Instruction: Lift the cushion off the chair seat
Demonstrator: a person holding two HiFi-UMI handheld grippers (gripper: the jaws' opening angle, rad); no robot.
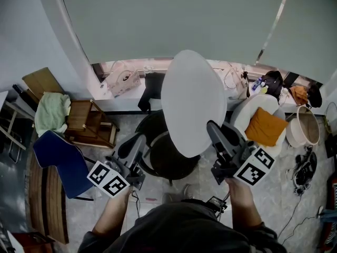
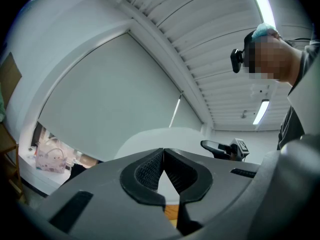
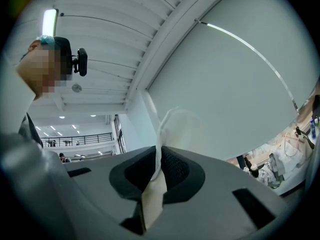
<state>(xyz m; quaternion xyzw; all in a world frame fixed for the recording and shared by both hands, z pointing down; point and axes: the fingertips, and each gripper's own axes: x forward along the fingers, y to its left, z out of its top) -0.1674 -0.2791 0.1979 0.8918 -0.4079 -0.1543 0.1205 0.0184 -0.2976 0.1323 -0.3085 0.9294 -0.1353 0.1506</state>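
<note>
Pale grey oval cushion (image 1: 192, 101) hangs above the black round chair seat (image 1: 169, 161), right edge pinched in my right gripper (image 1: 214, 129); my left gripper (image 1: 138, 140) is pressed together, empty. It seems light, thin, fairly stiff, so a rim grip suits

L gripper (image 1: 140, 138) + R gripper (image 1: 211, 126): dk-grey moulded shells w/ slot cut-outs | pads (image 2: 145, 171): blk, ribbed | marker cubes (image 1: 108, 179): wht, blk sq patterns | top (image 1: 179, 228): dk grey, forearms bare | head cam (image 3: 81, 62): blk | cap (image 2: 264, 30): teal
</note>
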